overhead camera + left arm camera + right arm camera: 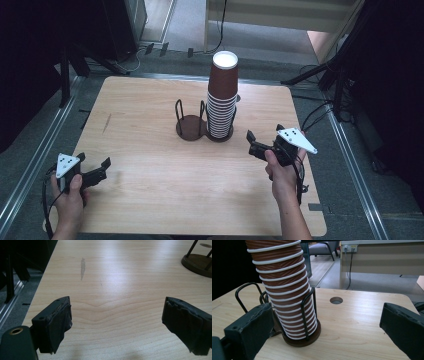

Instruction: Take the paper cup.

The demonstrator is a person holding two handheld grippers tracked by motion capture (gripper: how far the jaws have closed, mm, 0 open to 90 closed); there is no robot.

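High view, item one: we record a stack of brown paper cups (222, 97), nested upside down, standing in the right ring of a twin wire cup holder (192, 125) near the middle of the wooden table (150, 190); the holder's left ring is vacant. Item two: right gripper (252, 142), held in the right hand (281, 175) just right of the stack and aimed at it, jaws spread with nothing between them. In the right gripper view the stack (284, 290) rises ahead, offset toward the left jaw, with the wire uprights (308, 312) hugging its lower half. Item three: left gripper (104, 169), held low at the near left corner of the table, well apart from the cups, jaws spread and empty over bare wood. Handling note, as we judge it: the step appears to be an approach to take a cup from the stack; we would centre the stack between the jaws, come in above the wire uprights, and close gently on the ribbed wall of the top cup so it neither crushes nor drags its neighbours up
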